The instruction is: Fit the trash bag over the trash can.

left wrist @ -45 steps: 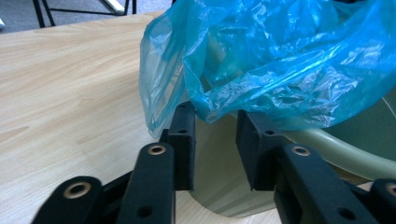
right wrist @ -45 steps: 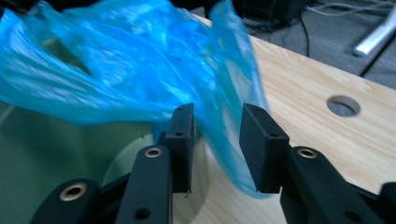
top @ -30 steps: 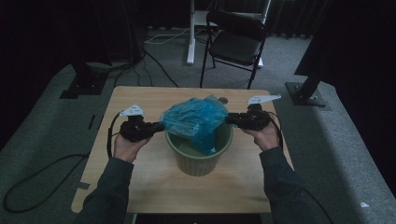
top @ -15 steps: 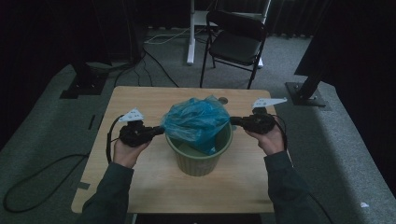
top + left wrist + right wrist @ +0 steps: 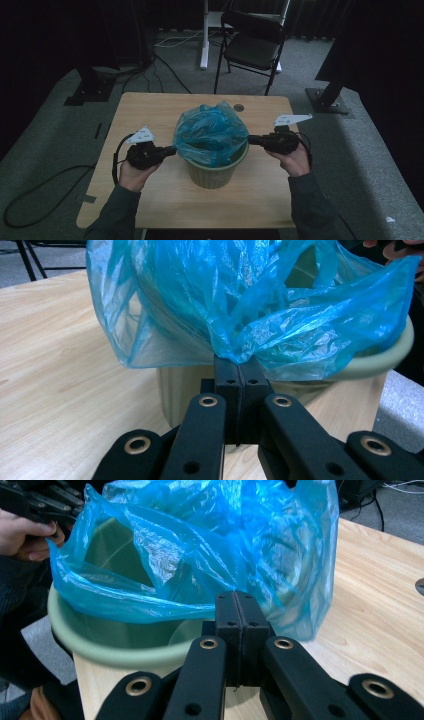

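A pale green bin [image 5: 216,172] stands mid-table with a crumpled blue plastic bag [image 5: 210,132] bulging out of its top. My left gripper [image 5: 172,149] is at the bag's left side, shut on a pinch of the film. In the left gripper view the two pads [image 5: 227,375] meet with the blue bag [image 5: 250,300] gathered at their tips, above the bin's wall [image 5: 182,390]. My right gripper [image 5: 251,140] is shut on the bag's right edge. The right gripper view shows its jaws [image 5: 235,607] closed on the bag [image 5: 210,545] over the bin's rim [image 5: 125,652].
The wooden table [image 5: 150,110] has a round cable hole [image 5: 239,107] behind the bin. A black folding chair [image 5: 252,47] and a white stand leg [image 5: 204,35] are on the carpet beyond it. The other hand [image 5: 25,535] appears across the bin in the right gripper view.
Both hands have drawn apart and toward the near edge of the table. The bag's two sides went with them, so it is stretched wider over the bin.
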A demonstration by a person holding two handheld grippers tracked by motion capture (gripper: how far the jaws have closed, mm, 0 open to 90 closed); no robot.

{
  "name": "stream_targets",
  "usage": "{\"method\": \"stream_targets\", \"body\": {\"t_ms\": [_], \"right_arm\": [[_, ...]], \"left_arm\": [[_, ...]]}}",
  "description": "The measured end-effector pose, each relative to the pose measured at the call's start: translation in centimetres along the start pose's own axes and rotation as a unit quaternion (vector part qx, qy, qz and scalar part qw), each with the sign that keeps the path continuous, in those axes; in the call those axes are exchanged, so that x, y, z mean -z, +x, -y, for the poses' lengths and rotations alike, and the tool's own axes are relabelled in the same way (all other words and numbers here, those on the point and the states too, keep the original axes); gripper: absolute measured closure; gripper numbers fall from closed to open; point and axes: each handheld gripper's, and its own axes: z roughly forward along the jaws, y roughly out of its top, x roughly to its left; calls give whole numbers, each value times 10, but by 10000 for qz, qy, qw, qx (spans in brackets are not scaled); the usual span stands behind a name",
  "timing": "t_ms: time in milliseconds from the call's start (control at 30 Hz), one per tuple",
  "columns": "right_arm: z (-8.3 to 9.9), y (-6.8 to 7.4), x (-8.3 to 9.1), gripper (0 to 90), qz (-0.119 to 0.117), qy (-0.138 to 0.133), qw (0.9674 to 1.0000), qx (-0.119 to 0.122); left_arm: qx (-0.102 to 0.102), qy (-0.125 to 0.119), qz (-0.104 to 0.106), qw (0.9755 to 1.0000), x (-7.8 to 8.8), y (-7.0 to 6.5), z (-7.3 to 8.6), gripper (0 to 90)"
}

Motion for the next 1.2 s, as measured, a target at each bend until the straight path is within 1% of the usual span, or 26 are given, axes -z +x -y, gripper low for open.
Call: {"method": "stream_targets", "body": {"t_ms": [33,133,233,300,333,433,600,633,700,867,900,1000,1100,1133,1200], "right_arm": [[0,0,0,900,0,0,10000,0],[7,3,3,900,-141,85,9999,-14],[11,5,3,900,-243,157,9996,-6],[15,6,3,900,-316,168,9994,-9],[16,7,3,900,-361,183,9992,-24],[22,9,3,900,-606,183,9980,-20],[28,13,2,900,-848,223,9961,20],[29,12,2,900,-839,255,9961,26],[31,11,-1,900,-698,421,9966,72],[38,6,-13,900,-528,767,9956,54],[39,5,-14,900,-459,835,9954,64],[44,0,-18,900,-378,974,9945,-8],[48,-2,-19,900,-373,985,9944,-83],[48,-3,-19,900,-374,969,9945,-89],[47,-1,-18,900,-401,914,9950,-38]], "left_arm": [[0,0,0,10000,0,0,0,899],[20,-3,47,10000,-1,-3,5,899],[31,50,100,9999,-3,-5,9,899],[24,75,150,9999,-5,-8,11,899],[-18,91,166,9998,-5,-9,11,899],[-61,135,249,9996,-9,-15,14,899],[-141,252,364,9989,-17,-22,20,899],[-129,266,365,9989,-18,-23,20,899],[-140,304,388,9987,-21,-24,22,899],[-203,397,375,9983,-26,-25,21,899],[-212,402,371,9983,-26,-25,22,899],[-211,427,386,9981,-28,-26,23,899],[-220,526,428,9975,-33,-27,27,899],[-232,562,403,9973,-34,-27,27,899],[-278,643,245,9972,-36,-24,28,899]]}}
